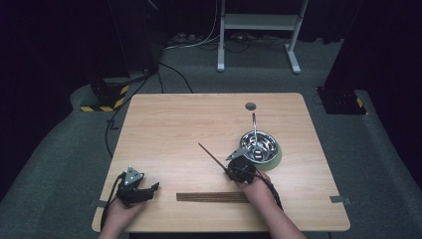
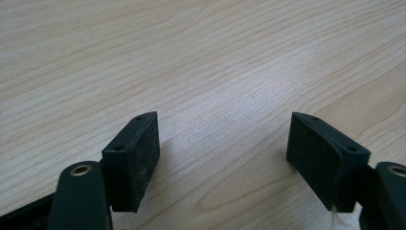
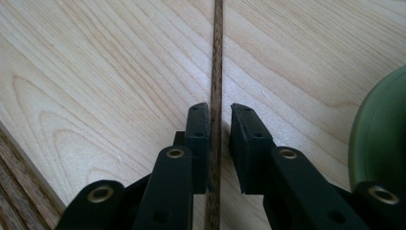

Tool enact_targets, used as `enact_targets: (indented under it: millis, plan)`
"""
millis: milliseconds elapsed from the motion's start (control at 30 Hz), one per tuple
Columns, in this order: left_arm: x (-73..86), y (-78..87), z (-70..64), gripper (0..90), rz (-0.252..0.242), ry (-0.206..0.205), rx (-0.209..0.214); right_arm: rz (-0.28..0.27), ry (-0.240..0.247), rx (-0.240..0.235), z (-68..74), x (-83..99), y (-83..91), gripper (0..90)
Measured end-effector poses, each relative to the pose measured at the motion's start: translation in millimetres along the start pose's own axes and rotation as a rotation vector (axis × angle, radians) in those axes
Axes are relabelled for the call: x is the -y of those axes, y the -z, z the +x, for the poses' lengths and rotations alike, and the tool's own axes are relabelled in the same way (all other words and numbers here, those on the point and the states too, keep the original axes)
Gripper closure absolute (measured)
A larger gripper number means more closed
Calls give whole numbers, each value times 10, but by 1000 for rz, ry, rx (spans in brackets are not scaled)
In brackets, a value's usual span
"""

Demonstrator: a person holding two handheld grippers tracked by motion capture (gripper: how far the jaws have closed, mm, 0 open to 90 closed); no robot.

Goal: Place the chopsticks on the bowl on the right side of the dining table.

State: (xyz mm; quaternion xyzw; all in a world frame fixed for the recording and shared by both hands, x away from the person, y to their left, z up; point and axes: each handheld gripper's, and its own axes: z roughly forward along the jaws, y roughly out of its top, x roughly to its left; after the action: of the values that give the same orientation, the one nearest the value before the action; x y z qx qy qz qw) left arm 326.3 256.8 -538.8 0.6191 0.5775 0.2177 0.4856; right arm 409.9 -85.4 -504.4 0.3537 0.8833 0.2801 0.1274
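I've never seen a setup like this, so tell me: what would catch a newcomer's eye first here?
Probably the shiny steel bowl on a green dish at the table's right side, a utensil handle leaning out of it. Just before it, the right gripper has a thin dark wooden stick between its jaws. At the near edge lies a bundle of sticks, and the left gripper rests open.

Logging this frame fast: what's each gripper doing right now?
Left gripper: open, holding nothing, over bare table.
Right gripper: nearly closed around a thin wooden stick; firm grip cannot be told.

The left and far worktop (image 1: 164,129) is left bare; passage at right is blocked by the steel bowl (image 1: 257,144) and chopstick bundle (image 1: 212,197).
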Motion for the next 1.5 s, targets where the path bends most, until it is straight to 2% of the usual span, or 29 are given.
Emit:
enact_targets:
  millis: [133,367,433,467,600,633,733,767,800,900,967,1067,1367,1467,1500]
  plan:
    - [-1,0,0,268,1,-1,1,13,28,-12,-17,-23,-1,832]
    - [-1,0,0,269,1,-1,1,16,48,-1,0,-31,-7,836]
    - [0,-1,-1,269,0,-1,1,2,83,6,-7,-36,-16,838]
    - [0,-1,-1,269,0,-1,1,9,64,0,12,-34,-10,838]
    - [0,-2,-5,269,-3,3,0,-19,69,-6,31,-46,47,838]
    - [1,-2,-7,269,-4,4,-2,-24,60,-24,29,-50,68,838]
    - [1,0,-6,270,-4,3,1,-36,60,-31,41,-48,132,838]
    - [2,0,-6,270,-4,4,1,-39,65,-19,47,-45,144,838]
    - [1,1,-7,270,-2,3,-1,-40,70,-35,45,-43,165,838]
    - [1,6,-4,270,4,-2,-5,-50,69,-37,57,-34,202,839]
    - [1,7,-2,270,6,-5,-5,-81,78,-26,74,-18,260,839]
    - [1,11,1,270,9,-10,-5,-91,77,-36,80,-6,310,839]
    - [8,22,-6,270,10,-17,-15,-132,59,-26,7,43,482,839]
    - [5,12,-2,271,1,-1,-6,-148,47,-13,-41,61,565,839]
    - [4,21,2,272,14,-15,-10,-153,40,-6,-77,60,612,839]
